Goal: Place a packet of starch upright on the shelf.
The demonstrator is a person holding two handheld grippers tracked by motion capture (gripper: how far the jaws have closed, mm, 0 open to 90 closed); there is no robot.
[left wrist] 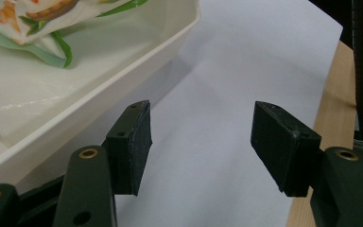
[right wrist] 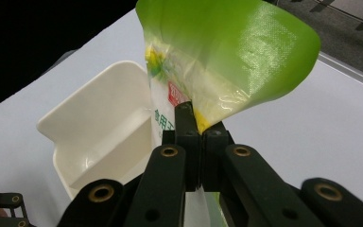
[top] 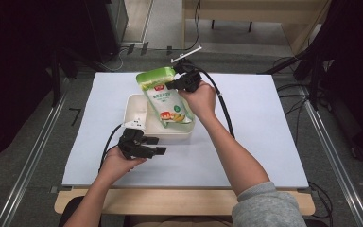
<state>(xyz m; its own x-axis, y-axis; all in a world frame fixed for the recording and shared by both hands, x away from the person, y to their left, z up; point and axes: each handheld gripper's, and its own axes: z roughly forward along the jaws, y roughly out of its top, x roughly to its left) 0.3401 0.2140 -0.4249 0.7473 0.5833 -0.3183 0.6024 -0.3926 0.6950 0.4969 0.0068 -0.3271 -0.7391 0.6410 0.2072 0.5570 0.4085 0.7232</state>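
Two hand-held grippers at a white tray, one pinching a green pouch.

Right hand-held gripper [top: 176, 83] has its jaws pressed together on the upper part of the green pouch [top: 166, 97], near its folded top edge; the pouch hangs from that grip, its printed lower end reaching down into the white tray [top: 133, 109]. In the right gripper view the pouch [right wrist: 227, 52] rises above the closed jaws with the tray [right wrist: 101, 127] behind it. Left hand-held gripper [top: 157, 145] lies just beside the tray's near wall over the white surface [top: 255, 132], jaws spread wide with nothing between them; its own view shows the tray's rim [left wrist: 137, 61] close to one pad.
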